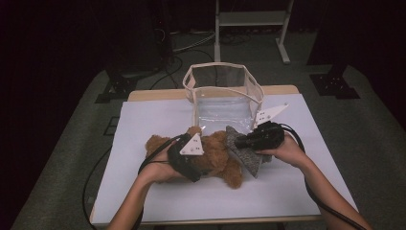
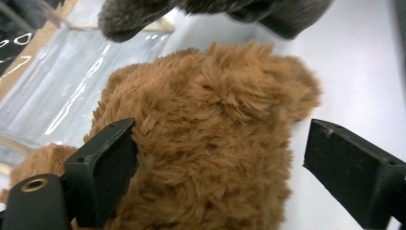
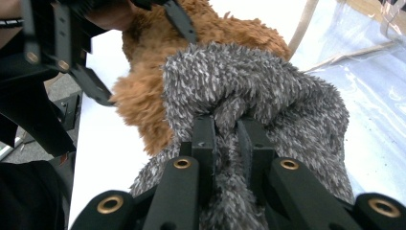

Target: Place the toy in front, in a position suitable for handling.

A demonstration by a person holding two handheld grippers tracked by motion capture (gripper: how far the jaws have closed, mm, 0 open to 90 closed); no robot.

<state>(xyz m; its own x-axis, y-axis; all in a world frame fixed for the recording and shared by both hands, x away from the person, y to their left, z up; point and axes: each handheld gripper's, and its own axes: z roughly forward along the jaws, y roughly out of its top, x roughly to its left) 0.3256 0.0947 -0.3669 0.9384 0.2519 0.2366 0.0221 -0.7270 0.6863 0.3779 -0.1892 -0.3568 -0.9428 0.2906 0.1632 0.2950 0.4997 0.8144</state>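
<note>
Pinching the grey fuzzy cloth (image 3: 268, 105) in your right gripper (image 3: 226, 125), your left gripper's (image 2: 218, 158) jaws straddle the brown plush bear (image 2: 210, 139) wide, unclamped; nothing sits in the clear plastic bag (image 1: 222, 98) yet.

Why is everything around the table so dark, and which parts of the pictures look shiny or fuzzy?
High view: the light falls on the white table, so the room behind stays nearly black. Left gripper view: glare streaks shine on the clear plastic bag, and the grey plush cloth at the top is blurred. Right gripper view: the brown teddy bear looks soft; the white table is washed out.
</note>
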